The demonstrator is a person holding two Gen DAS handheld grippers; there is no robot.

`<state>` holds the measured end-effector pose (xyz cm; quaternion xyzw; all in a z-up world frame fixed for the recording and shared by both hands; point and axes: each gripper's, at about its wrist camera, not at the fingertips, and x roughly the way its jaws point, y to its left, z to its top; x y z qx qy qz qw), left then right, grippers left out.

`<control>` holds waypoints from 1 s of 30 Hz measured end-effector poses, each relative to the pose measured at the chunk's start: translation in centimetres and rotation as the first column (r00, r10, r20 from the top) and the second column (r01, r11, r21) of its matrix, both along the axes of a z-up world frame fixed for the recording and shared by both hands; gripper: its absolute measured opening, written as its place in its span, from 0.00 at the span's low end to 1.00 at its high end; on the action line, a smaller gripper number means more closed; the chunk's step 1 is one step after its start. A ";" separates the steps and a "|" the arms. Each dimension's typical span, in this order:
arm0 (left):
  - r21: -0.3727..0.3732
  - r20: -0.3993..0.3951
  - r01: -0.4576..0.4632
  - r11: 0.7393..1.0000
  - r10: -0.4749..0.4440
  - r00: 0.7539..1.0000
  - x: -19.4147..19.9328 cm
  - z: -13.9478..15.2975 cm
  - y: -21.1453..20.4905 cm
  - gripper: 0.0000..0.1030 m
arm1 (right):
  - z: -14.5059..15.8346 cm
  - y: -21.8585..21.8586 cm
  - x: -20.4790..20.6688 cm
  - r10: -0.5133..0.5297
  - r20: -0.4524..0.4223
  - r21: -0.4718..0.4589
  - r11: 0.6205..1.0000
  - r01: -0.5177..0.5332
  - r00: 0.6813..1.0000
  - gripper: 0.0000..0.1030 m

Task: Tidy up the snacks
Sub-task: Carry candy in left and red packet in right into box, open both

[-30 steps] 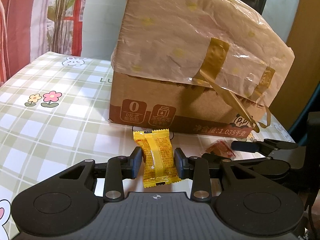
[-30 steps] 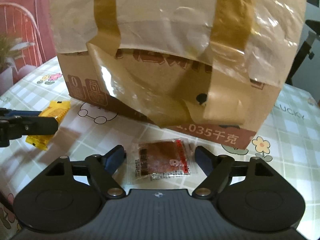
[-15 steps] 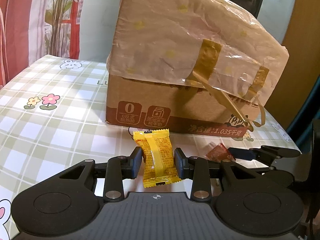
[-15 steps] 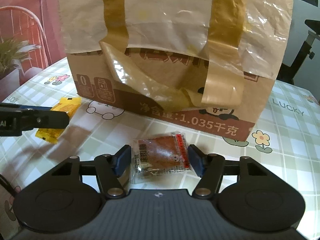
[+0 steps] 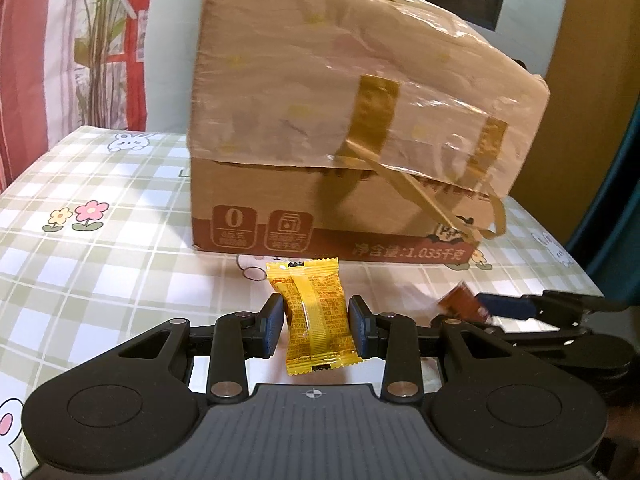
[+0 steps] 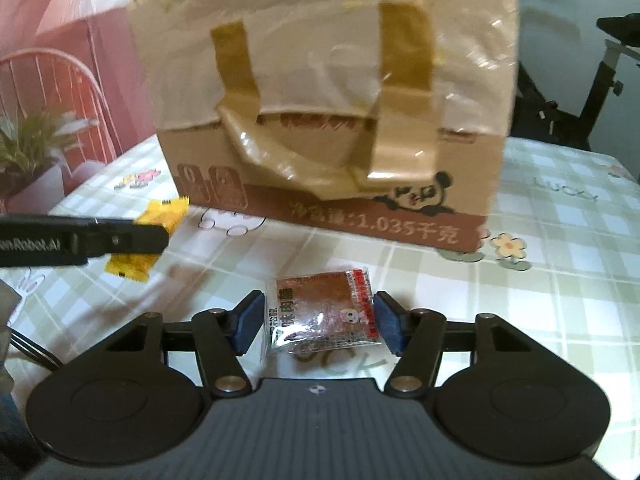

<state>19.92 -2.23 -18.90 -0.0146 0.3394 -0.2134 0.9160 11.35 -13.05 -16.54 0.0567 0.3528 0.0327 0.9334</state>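
Note:
My left gripper [image 5: 316, 326] is shut on a yellow snack packet [image 5: 314, 316] and holds it upright above the checked tablecloth [image 5: 80, 264]. My right gripper [image 6: 318, 326] is shut on a clear packet of red-brown dried meat [image 6: 322, 312]. Ahead of both stands a brown cardboard box [image 5: 340, 140] with taped plastic over its top; it also shows in the right wrist view [image 6: 332, 100]. The right gripper and its packet [image 5: 460, 304] show at the right of the left wrist view. The left gripper's finger [image 6: 92, 240] and the yellow packet [image 6: 160, 220] show at the left of the right wrist view.
Loose tape strips [image 5: 420, 192] hang down the box front. A plant [image 6: 28, 148] and red-white curtain [image 5: 48, 60] lie beyond the table's left side. A black stand [image 6: 600, 72] is behind the table on the right.
Both grippers have drawn back and risen from the box with their packets; the box looks smaller and farther. The right gripper closed onto the meat packet and lifted it off the table.

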 end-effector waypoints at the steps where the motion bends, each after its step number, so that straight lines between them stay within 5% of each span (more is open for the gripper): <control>1: 0.001 0.005 0.007 1.000 -0.007 1.000 -0.2 0.1 -0.1 0.36 | 0.3 -0.2 -0.3 -0.004 0.012 0.004 1.000 0.004 1.000 0.60; 11: -0.008 0.091 0.046 0.999 -0.045 0.995 -1.9 2.4 -1.2 0.36 | 2.9 -1.6 -3.6 -0.057 0.115 0.031 0.998 0.053 0.992 0.60; 19: -0.020 0.256 0.076 0.997 -0.068 0.964 -1.8 7.5 -1.5 0.36 | 5.9 -2.1 -4.9 -0.059 0.222 0.016 0.998 0.057 0.973 0.60; 30: -0.101 0.365 0.089 0.991 -0.047 0.930 4.6 15.3 -3.0 0.36 | 13.9 -2.7 0.0 0.021 0.419 -0.037 0.999 -0.006 0.908 0.60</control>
